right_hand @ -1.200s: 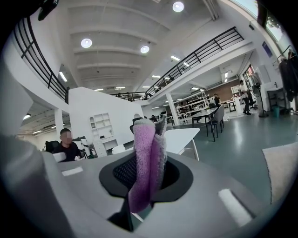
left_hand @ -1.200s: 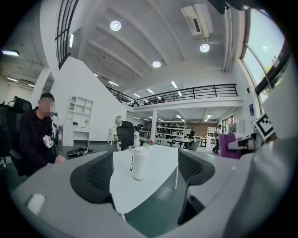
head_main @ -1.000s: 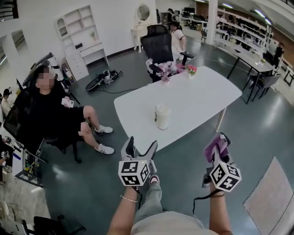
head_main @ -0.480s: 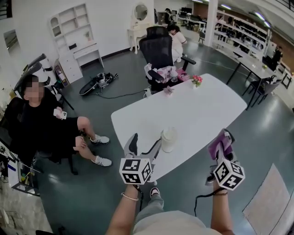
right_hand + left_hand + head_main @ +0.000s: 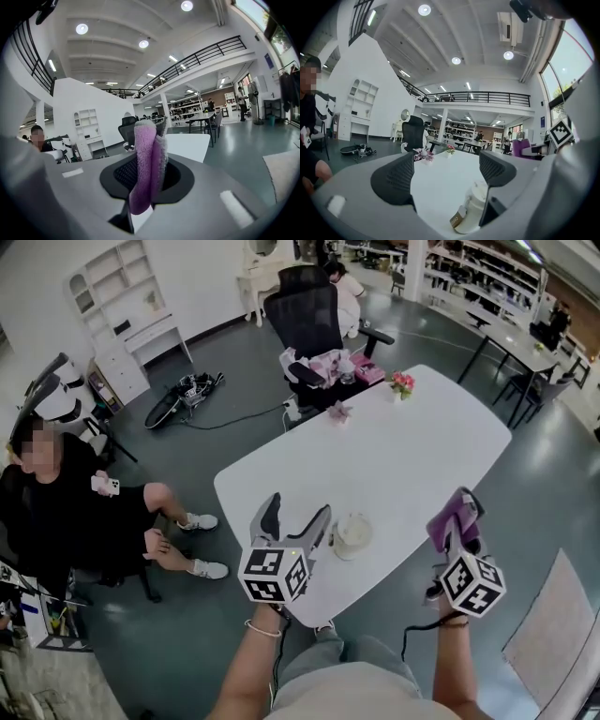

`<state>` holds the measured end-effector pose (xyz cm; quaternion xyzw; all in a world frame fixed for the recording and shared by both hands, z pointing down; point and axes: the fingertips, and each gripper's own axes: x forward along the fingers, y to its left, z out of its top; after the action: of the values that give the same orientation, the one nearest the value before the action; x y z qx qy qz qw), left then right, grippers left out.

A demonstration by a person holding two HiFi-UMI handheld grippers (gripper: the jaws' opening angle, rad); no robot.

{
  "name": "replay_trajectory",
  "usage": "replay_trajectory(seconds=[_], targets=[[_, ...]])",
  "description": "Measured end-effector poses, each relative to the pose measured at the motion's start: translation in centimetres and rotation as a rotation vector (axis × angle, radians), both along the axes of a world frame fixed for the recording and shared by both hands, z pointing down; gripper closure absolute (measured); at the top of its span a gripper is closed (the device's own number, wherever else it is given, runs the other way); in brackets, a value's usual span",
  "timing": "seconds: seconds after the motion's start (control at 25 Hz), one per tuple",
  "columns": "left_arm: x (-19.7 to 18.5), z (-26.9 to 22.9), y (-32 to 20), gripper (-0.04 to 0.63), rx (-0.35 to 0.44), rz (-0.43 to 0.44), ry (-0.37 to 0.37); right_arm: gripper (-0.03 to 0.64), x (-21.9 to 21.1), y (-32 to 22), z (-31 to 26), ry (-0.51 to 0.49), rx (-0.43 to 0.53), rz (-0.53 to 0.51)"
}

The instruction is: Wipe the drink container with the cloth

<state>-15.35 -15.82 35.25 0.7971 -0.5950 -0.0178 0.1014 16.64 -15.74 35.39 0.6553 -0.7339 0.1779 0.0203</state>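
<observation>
Just beyond the left gripper [image 5: 297,514], jaws wide apart and empty, sits the white lidded drink cup [image 5: 352,534]; the right gripper [image 5: 461,521] clamps a fluffy purple cloth [image 5: 145,150], well apart from the cup, so all the wiping is yet to do

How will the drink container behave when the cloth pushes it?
The drink container looks like a tall lidded paper cup: probably light, apt to tip or slide if pushed unsupported. Its wall may dent under a hard squeeze.
</observation>
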Motion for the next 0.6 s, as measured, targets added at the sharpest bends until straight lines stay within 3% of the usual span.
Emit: replay_trajectory(seconds=[0.2, 0.6], targets=[[0.7, 0.9, -0.9, 0.16, -0.032, 0.028, 0.007, 0.551, 0.2, -1.7, 1.0, 0.005, -0.037, -0.012], [4.1, 1.2, -1.0, 0.16, -0.059, 0.205, -0.026, 0.551, 0.0, -4.0, 1.2, -0.014, -0.04, -0.032]])
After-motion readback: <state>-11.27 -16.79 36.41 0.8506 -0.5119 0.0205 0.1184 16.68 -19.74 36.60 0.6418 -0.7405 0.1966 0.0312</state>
